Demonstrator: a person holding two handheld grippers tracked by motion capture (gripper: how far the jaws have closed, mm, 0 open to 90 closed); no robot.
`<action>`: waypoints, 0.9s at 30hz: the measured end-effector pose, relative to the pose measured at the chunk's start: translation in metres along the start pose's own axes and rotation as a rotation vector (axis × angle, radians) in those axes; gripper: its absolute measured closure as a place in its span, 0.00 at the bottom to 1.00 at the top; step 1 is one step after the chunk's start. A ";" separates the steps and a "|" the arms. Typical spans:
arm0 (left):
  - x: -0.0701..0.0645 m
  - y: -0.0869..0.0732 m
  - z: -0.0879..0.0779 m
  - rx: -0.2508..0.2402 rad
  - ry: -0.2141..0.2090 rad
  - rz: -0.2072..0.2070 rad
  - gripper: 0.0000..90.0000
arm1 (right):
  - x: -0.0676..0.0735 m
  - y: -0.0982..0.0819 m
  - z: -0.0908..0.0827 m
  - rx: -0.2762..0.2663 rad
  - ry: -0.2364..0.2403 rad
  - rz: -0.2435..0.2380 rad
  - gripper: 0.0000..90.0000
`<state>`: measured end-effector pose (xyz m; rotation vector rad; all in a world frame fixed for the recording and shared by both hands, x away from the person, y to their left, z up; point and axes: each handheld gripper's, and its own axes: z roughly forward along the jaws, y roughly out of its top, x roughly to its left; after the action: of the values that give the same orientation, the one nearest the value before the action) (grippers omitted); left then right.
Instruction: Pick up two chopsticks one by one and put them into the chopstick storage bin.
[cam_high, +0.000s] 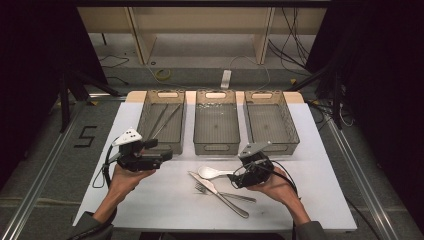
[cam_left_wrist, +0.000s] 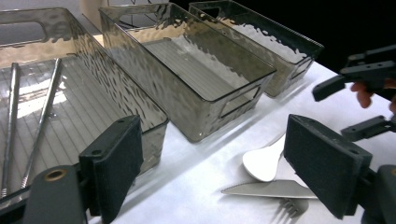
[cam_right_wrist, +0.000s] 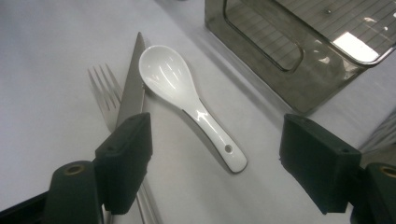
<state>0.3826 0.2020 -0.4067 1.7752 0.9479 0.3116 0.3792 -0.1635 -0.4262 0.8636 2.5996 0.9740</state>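
My right fingers (cam_right_wrist: 215, 163) gape wide, straddling the white spoon (cam_right_wrist: 187, 100) handle on the worktop (cam_right_wrist: 46, 70), apparently to grasp it; left fingers (cam_left_wrist: 210, 172) wait wide, empty.

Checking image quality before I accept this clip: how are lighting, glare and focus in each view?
High view: dim, surroundings nearly black, white tabletop evenly lit. Left gripper view: rippled walls of the left bin glint, bright patch across its chopsticks. Right gripper view: ceramic spoon sharp with small highlights; near jaws soft.
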 end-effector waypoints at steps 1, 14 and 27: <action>-0.001 -0.001 -0.001 0.001 -0.004 0.006 0.21 | 0.000 0.000 0.000 0.000 0.000 0.000 0.29; -0.011 -0.008 -0.008 -0.013 -0.021 0.018 0.20 | 0.005 0.011 0.022 0.065 -0.003 -0.062 0.30; -0.013 -0.011 -0.012 -0.016 -0.037 0.030 0.18 | 0.006 0.019 0.041 0.106 0.010 -0.090 0.31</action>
<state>0.3619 0.2018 -0.4086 1.7760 0.8913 0.3040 0.3993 -0.1275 -0.4444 0.7605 2.6938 0.8250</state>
